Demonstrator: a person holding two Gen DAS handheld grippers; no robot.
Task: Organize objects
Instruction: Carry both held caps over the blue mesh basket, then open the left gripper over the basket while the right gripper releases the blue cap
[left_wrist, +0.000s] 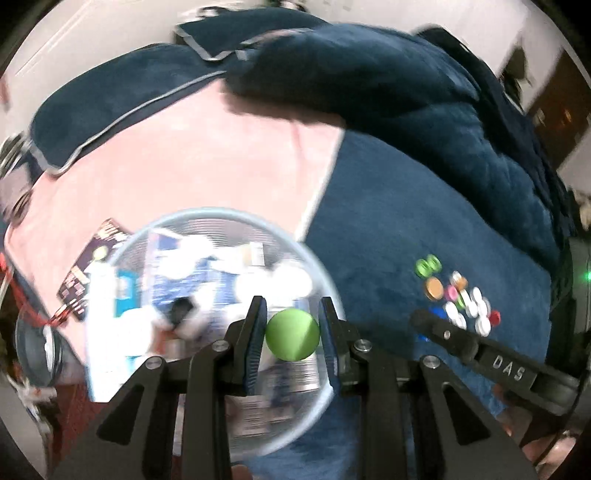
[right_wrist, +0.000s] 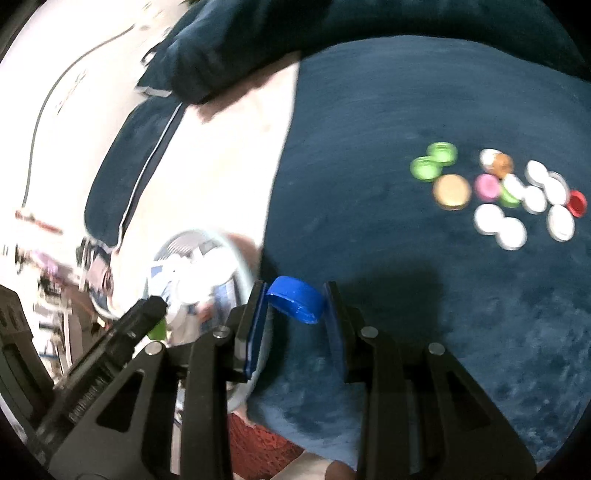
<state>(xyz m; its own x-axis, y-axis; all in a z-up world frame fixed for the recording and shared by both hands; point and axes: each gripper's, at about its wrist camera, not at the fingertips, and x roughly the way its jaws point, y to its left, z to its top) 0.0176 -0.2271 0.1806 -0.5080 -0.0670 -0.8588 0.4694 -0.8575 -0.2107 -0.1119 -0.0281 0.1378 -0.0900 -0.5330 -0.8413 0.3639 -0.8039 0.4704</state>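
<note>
My left gripper (left_wrist: 293, 325) is shut on a green bottle cap (left_wrist: 292, 334) and holds it over a clear plastic bowl (left_wrist: 184, 225) that has white caps in it. My right gripper (right_wrist: 294, 306) is shut on a blue bottle cap (right_wrist: 295, 299), tilted, above the dark blue blanket (right_wrist: 406, 277) beside the bowl (right_wrist: 236, 266). A cluster of loose caps (right_wrist: 509, 195), green, gold, pink, white and red, lies on the blanket ahead to the right. It also shows in the left wrist view (left_wrist: 458, 299), behind the right gripper's finger (left_wrist: 443, 336).
A pink sheet (left_wrist: 184, 155) covers the bed under the bowl. Dark blue pillows (left_wrist: 369, 74) lie at the back. A patterned card (left_wrist: 88, 273) lies left of the bowl. A red mat (right_wrist: 258, 443) shows at the near edge.
</note>
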